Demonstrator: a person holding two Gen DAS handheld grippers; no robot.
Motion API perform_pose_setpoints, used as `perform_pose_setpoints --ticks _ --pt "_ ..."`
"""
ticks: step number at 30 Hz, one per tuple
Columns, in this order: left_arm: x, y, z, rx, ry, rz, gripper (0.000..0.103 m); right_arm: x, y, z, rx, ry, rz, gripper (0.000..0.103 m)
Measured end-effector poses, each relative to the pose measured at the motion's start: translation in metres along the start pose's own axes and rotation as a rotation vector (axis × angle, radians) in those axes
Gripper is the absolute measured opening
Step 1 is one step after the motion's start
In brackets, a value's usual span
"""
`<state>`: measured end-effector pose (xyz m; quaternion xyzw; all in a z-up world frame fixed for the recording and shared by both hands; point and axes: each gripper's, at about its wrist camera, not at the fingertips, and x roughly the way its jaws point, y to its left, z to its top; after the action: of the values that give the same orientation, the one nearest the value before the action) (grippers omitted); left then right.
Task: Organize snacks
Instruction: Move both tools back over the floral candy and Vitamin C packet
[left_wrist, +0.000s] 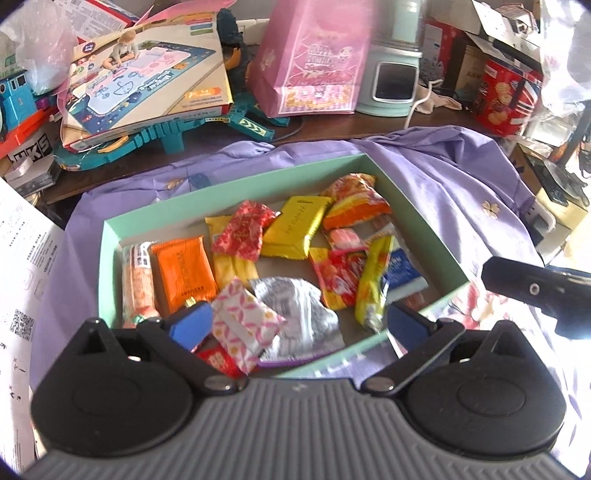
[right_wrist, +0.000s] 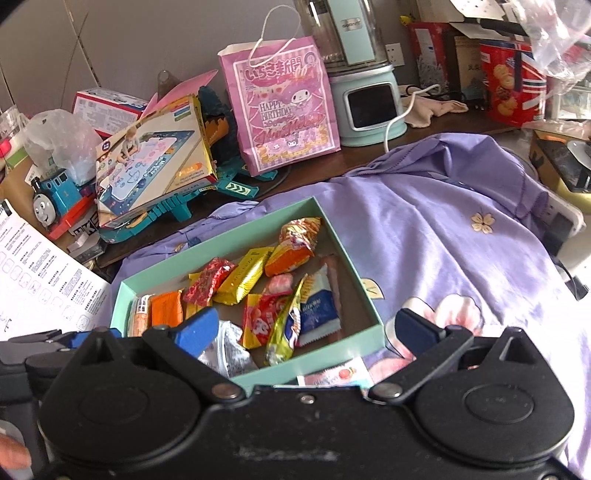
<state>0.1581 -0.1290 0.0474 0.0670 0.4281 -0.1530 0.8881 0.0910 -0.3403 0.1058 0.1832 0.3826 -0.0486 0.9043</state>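
A mint-green shallow box (left_wrist: 236, 186) (right_wrist: 369, 295) lies on a purple cloth and holds several wrapped snacks: an orange pack (left_wrist: 184, 273), a yellow pack (left_wrist: 295, 230), a silver pack (left_wrist: 303, 317), a pink-patterned pack (left_wrist: 243, 321) and a blue-white pack (right_wrist: 317, 310). My left gripper (left_wrist: 295, 325) is open and empty over the box's near edge. My right gripper (right_wrist: 306, 332) is open and empty, over the box's near right corner. A pink-white snack (right_wrist: 338, 374) lies on the cloth outside the box, just under the right gripper.
The purple cloth (right_wrist: 424, 236) covers the table's front. Behind stand a pink gift bag (right_wrist: 284, 110), a toy box (right_wrist: 151, 162), a blue toy train (right_wrist: 55, 195), a mint appliance (right_wrist: 369, 103) and a red cookie tin (right_wrist: 513, 85). Printed paper (right_wrist: 40, 288) lies left.
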Motion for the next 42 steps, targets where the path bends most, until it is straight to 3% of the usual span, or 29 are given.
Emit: perform_pose_setpoints --ticks 19,32,39,41,42 --pt "-0.002 -0.006 -0.063 -0.034 0.084 -0.018 0.103 0.011 -0.029 -0.054 0.045 0.093 -0.063 0.103" --pt "0.040 -0.004 -0.090 -0.059 0.195 -0.001 0.103 0.053 -0.018 -0.070 -0.023 0.172 -0.081 0.103" --pt "0.059 -0.006 -0.099 -0.062 0.227 -0.037 0.103 0.081 -0.010 -0.071 -0.085 0.182 -0.095 0.103" --pt "0.061 -0.008 -0.100 -0.052 0.215 -0.041 0.095 0.087 -0.008 -0.071 -0.100 0.184 -0.100 0.103" --pt "0.063 -0.009 -0.101 -0.047 0.214 -0.042 0.083 0.089 -0.008 -0.070 -0.104 0.187 -0.102 0.103"
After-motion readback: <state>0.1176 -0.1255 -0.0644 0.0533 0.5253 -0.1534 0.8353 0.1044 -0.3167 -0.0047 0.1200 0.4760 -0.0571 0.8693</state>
